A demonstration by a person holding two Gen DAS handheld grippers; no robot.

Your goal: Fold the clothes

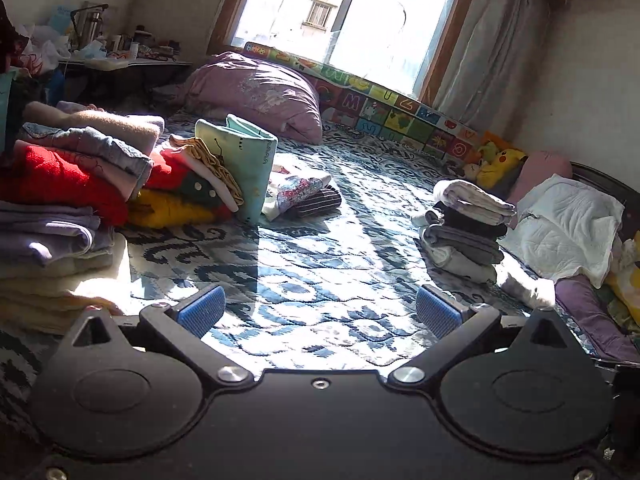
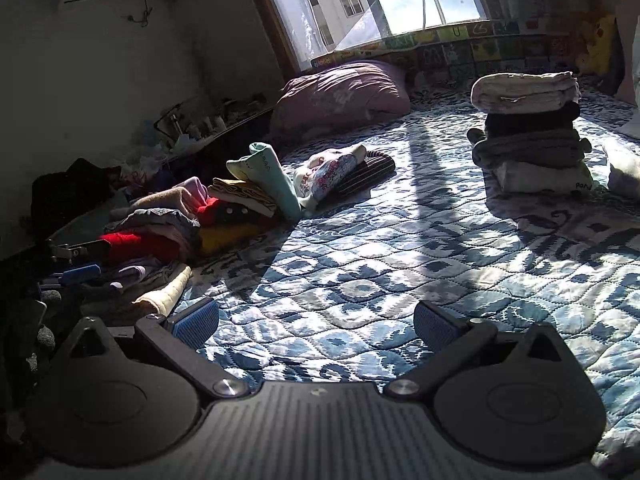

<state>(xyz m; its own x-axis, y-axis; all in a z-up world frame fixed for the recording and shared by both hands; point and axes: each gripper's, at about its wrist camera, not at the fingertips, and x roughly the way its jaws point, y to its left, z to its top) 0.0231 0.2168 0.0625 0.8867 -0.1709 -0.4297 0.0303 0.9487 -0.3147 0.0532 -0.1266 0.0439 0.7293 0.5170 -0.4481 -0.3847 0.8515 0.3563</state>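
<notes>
Bare quilt (image 1: 320,264) lies between clothes piles (image 1: 80,184), both tongs (image 1: 320,312) (image 2: 316,328) spread

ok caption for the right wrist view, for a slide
Open right gripper over a blue quilt, with a neat folded stack on the right and loose clothes on the left.

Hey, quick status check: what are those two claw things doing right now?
Left gripper open, empty. Right gripper open, empty. Folded stack done; bedspread between them bare.

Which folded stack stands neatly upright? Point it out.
The grey-and-white stack on the right stands straight, alone; the colourful piles on the left lean and sprawl.
</notes>
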